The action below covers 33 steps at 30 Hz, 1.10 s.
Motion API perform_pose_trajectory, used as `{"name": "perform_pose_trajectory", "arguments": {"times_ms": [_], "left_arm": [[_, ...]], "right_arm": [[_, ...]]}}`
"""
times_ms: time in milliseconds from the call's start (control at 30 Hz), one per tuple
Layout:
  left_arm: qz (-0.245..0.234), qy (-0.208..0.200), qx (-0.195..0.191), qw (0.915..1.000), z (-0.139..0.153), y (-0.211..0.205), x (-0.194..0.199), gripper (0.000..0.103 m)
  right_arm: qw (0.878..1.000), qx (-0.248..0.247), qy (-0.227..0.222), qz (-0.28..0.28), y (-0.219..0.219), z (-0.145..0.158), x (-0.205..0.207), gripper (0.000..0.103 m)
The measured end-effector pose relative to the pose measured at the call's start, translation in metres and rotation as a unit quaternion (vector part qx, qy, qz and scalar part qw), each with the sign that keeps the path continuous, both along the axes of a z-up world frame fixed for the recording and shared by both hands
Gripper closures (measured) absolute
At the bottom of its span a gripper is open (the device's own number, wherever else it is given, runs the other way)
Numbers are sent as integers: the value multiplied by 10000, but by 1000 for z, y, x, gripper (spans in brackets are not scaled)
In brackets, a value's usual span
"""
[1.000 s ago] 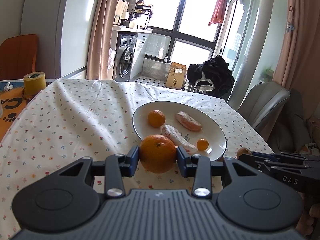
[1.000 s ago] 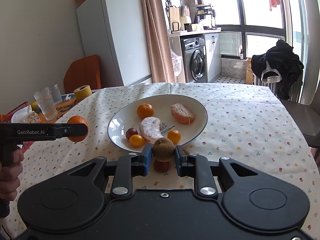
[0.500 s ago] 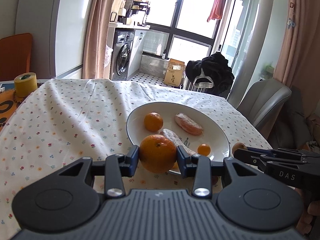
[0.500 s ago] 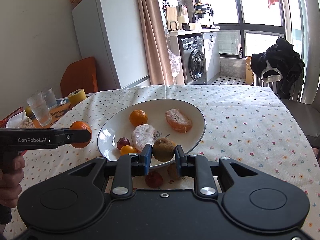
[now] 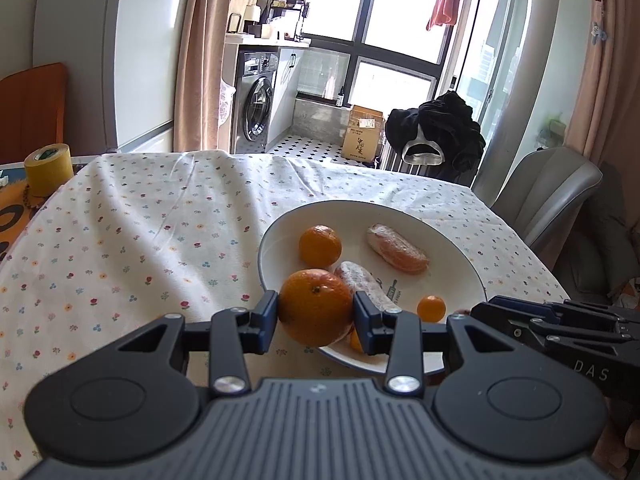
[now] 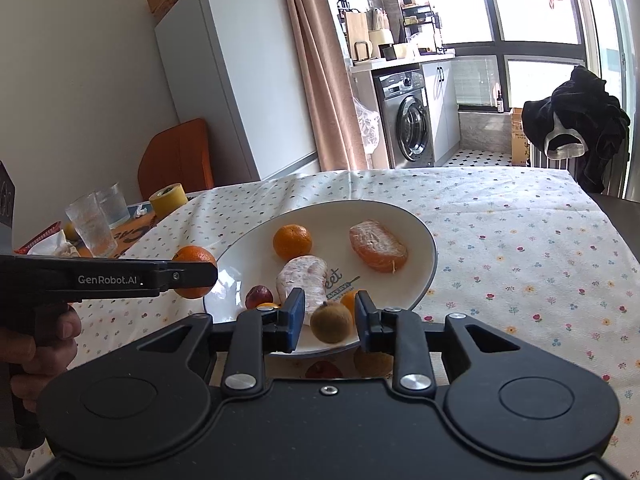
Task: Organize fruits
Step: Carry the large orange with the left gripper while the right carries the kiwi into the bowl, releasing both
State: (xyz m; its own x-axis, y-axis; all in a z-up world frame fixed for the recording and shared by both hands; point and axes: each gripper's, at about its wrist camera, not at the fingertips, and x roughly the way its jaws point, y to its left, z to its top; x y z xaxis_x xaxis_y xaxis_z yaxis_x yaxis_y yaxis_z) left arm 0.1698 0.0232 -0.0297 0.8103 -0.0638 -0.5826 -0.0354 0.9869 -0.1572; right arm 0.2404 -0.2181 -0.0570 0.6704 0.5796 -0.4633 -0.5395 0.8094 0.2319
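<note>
My left gripper (image 5: 316, 312) is shut on a big orange (image 5: 315, 305) and hangs over the near left rim of the white plate (image 5: 460, 256). The right wrist view shows this same gripper (image 6: 192, 276) and its orange (image 6: 191, 255) just left of the plate (image 6: 420, 240). My right gripper (image 6: 330, 320) is open over the plate's near rim. A brown kiwi (image 6: 332, 324) rests on the plate between its fingers, with a small gap on the left side. The plate also holds a mandarin (image 6: 292, 241), two wrapped peeled pieces (image 6: 378, 246), a red date (image 6: 259, 296) and small oranges.
A red fruit (image 6: 324, 370) and a brown fruit (image 6: 372, 362) lie on the floral tablecloth just in front of the plate. Two glasses (image 6: 94, 226) and a yellow tape roll (image 6: 168, 200) stand at the far left. A grey chair (image 5: 548, 192) is past the table's right edge.
My right gripper moved forward over the plate's near rim and its fingers parted, so the kiwi now rests on the plate. My left gripper carried the orange closer to the plate.
</note>
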Motion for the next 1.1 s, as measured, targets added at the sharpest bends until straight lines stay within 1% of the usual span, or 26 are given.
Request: {"name": "perform_pose_trajectory", "arguments": {"times_ms": [133, 267, 333, 367, 433, 600, 667, 800, 933, 1100], "left_arm": [[-26, 40, 38, 10000, -1, -2, 6, 64], [9, 73, 43, 10000, -2, -4, 12, 64], [31, 77, 14, 10000, -2, -4, 14, 64], [50, 25, 14, 10000, -2, -4, 15, 64], [110, -73, 59, 9999, 0, -6, 14, 60], [197, 19, 6, 9998, 1, -6, 12, 59], [213, 45, 57, 9997, 1, -7, 10, 54], [183, 94, 88, 9997, 1, -10, 4, 50], [176, 88, 105, 9998, 2, -14, -3, 44], [136, 70, 108, 9998, 3, -19, -11, 42]], "right_arm": [[9999, 57, 76, -71, -8, -2, 2, 74], [9998, 70, 109, -170, -18, -5, 1, 70], [9997, 73, 129, -212, -23, -6, 1, 70], [9996, 74, 128, -226, -26, -6, 1, 69], [9995, 96, 134, -259, -30, -6, 1, 68], [9994, 149, 132, -295, -36, -6, -1, 64], [9993, 150, 147, -301, -37, -7, -1, 62], [9993, 161, 178, -297, -37, -8, -2, 61], [9993, 162, 162, -307, -40, -7, -6, 58], [9991, 168, 132, -354, -45, -6, -10, 56]]}}
